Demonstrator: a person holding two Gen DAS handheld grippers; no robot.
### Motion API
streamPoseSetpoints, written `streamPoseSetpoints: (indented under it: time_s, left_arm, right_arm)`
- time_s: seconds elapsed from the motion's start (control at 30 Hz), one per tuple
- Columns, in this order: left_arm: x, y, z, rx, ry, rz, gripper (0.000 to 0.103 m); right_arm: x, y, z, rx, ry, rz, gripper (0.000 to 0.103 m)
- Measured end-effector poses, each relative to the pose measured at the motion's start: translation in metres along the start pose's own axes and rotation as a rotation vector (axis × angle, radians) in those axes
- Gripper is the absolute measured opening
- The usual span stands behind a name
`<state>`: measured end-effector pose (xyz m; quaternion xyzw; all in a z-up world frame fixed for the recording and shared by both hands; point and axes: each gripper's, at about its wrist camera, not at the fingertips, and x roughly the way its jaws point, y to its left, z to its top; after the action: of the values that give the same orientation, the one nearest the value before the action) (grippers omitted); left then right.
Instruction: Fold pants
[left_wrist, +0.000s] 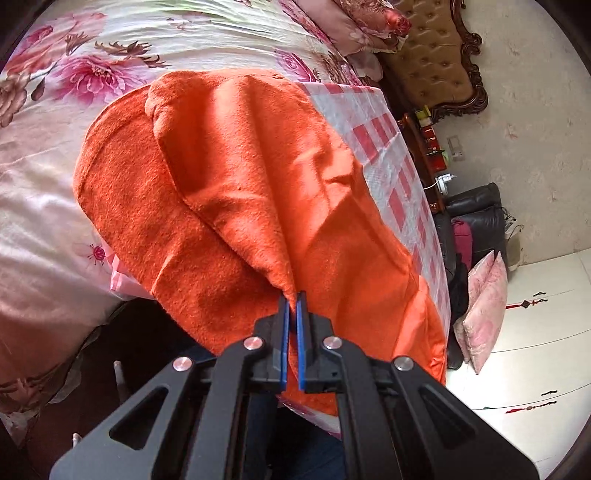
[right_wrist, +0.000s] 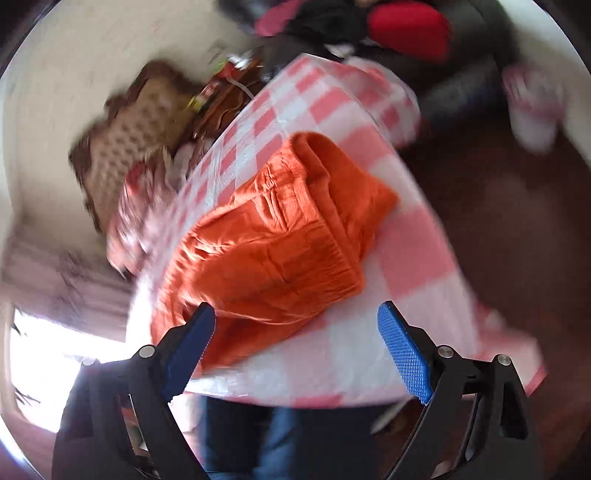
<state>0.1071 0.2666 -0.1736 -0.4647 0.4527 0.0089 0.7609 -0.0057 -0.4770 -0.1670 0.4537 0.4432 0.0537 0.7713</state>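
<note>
The orange fleece pants (left_wrist: 236, 177) lie on a pink-and-white checked sheet (left_wrist: 373, 122) on the bed. My left gripper (left_wrist: 293, 295) is shut on a pinched edge of the pants and lifts that fold above the rest of the cloth. In the blurred right wrist view the pants (right_wrist: 273, 236) show their gathered waistband, bunched on the checked sheet (right_wrist: 413, 258). My right gripper (right_wrist: 297, 317) is open and empty, just above the near edge of the pants, its blue pads (right_wrist: 404, 354) wide apart.
A floral bedspread (left_wrist: 92, 55) covers the bed beyond the pants. A tufted headboard (left_wrist: 432, 62), a dark sofa (left_wrist: 476, 210) with a pink pillow (left_wrist: 484, 306) and a white cabinet (left_wrist: 535, 354) stand to the right. The person's jeans (right_wrist: 266, 439) are below the sheet's edge.
</note>
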Motion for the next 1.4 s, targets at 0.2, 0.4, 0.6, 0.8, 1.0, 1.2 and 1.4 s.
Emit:
streamPoseSetpoints:
  time_s: [0.2,0.4,0.6,0.8,1.0,1.2,1.4]
  left_arm:
    - [0.002,0.015,-0.005,-0.015,0.008,-0.032,0.003]
    - [0.004,0.026,-0.006,-0.02,0.019,-0.069,0.003]
    - [-0.002,0.019,0.007,-0.033,0.033,-0.106,0.003]
    - [-0.007,-0.065,0.075,-0.008,0.041,-0.083,0.003]
    - [-0.033,-0.152,0.109,0.101,-0.073,-0.106,0.003]
    - [-0.033,-0.097,0.039,0.132,-0.024,-0.029,0.003]
    - [-0.013,-0.035,-0.02,0.133,0.05,0.054,0.003]
  right_arm:
    - [0.016,-0.003,-0.006,0.158,0.031,-0.025,0.087]
    - [0.033,-0.002,-0.015,0.149,-0.015,-0.176,0.059]
    - [0.025,0.039,0.007,0.056,-0.072,-0.229,0.019]
    - [0.028,0.122,0.106,0.021,-0.062,-0.174,0.019]
    - [0.003,0.187,0.167,-0.188,-0.29,0.05,0.018]
    - [0.052,0.097,0.129,-0.178,-0.123,-0.216,0.018]
    - [0.06,0.034,0.107,-0.134,-0.048,-0.315,0.017]
